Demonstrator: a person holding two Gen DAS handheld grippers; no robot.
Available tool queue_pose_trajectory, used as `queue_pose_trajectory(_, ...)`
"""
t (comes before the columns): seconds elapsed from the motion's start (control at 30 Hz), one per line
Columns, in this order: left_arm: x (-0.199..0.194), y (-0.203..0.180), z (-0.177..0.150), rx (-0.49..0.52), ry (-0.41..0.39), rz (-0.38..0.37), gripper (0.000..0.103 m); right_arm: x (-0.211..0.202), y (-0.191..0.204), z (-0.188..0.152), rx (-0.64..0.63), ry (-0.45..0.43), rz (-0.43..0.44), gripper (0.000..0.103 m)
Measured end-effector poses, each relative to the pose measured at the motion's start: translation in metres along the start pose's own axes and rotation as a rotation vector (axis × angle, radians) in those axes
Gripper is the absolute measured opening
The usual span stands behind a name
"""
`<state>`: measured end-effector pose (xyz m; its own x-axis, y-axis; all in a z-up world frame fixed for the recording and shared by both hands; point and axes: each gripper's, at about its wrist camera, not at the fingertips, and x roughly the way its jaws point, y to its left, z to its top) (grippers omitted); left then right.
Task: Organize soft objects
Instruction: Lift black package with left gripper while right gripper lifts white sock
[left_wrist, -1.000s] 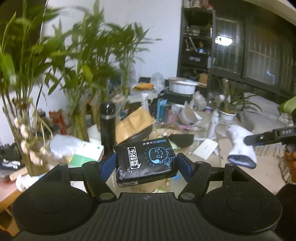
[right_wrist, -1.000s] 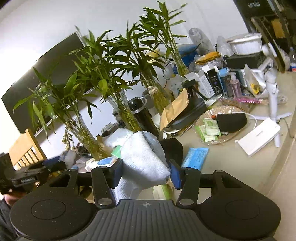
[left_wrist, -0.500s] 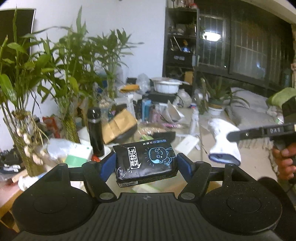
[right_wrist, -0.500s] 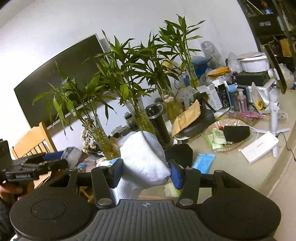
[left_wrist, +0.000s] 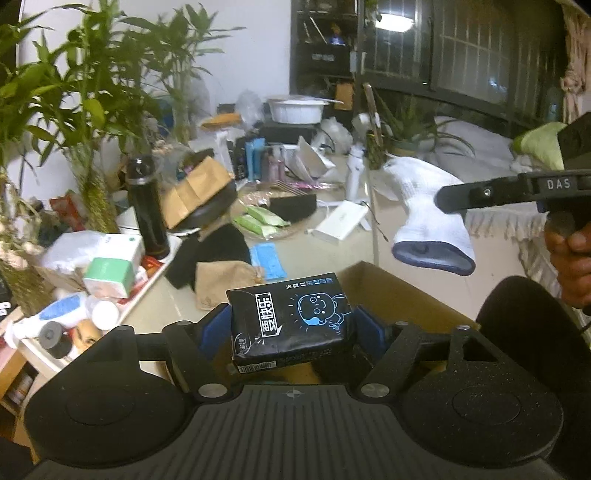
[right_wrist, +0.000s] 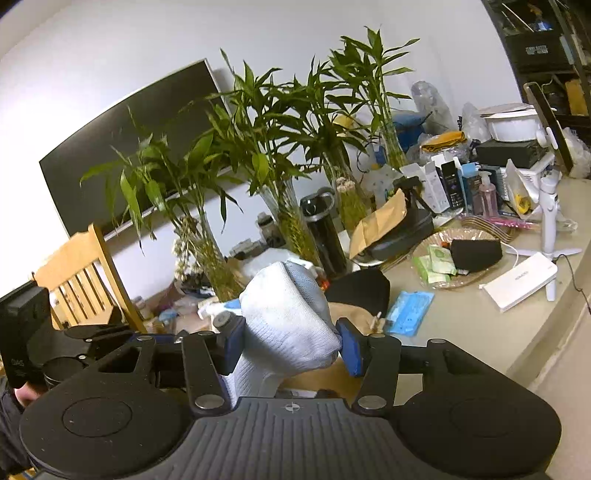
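My left gripper (left_wrist: 291, 328) is shut on a black soft tissue pack (left_wrist: 290, 321) with a blue cartoon face, held above an open cardboard box (left_wrist: 402, 295). My right gripper (right_wrist: 291, 332) is shut on a white sock (right_wrist: 288, 325) with a blue-grey toe. In the left wrist view the sock (left_wrist: 428, 218) hangs from the right gripper's finger (left_wrist: 491, 192) at the right, above the box's far side. The left gripper body (right_wrist: 92, 343) shows at the lower left of the right wrist view.
The cluttered table (left_wrist: 332, 254) holds a black flask (left_wrist: 147, 206), bamboo vases (right_wrist: 295, 229), a brown paper bag (left_wrist: 221, 284), black cloth (left_wrist: 214, 251), a blue pack (left_wrist: 269, 262), a dish with green packets (right_wrist: 454, 262) and a white box (right_wrist: 521, 280). A wooden chair (right_wrist: 81, 273) stands left.
Both grippers have lowered and tilted down with their loads; the cardboard box has come into view under the left gripper. The sock has moved closer to it.
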<state>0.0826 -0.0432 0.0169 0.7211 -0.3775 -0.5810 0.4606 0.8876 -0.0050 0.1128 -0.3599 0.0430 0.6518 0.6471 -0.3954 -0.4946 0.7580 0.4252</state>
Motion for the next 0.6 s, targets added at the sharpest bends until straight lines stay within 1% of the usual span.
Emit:
queue_pose_trajectory(0.07,0.006,-0.001,-0.001,0.000,-0.010,-0.011,0.080,0.001,0.001,-0.002,-0.008,0.006,0.003,0.056)
queue_pose_trajectory(0.17,0.007,-0.003,-0.001,-0.020,-0.026,-0.025,0.085,0.001,0.002,-0.004,-0.013,0.009,0.000,0.056)
queue_pose_trajectory(0.23,0.004,-0.002,0.000,-0.036,-0.048,-0.041,0.085,0.000,0.003,-0.005,-0.018,0.011,0.000,0.056)
queue_pose_trajectory(0.37,-0.008,0.000,-0.001,-0.060,-0.071,-0.037,0.085,-0.001,0.003,-0.008,-0.022,0.024,-0.004,0.056)
queue_pose_trajectory(0.47,-0.016,0.005,-0.006,-0.098,-0.078,-0.011,0.085,0.000,0.004,-0.012,-0.034,0.037,-0.006,0.056)
queue_pose_trajectory(0.6,-0.024,0.015,-0.019,-0.136,-0.059,0.037,0.085,0.004,0.005,-0.019,-0.054,0.065,-0.024,0.056)
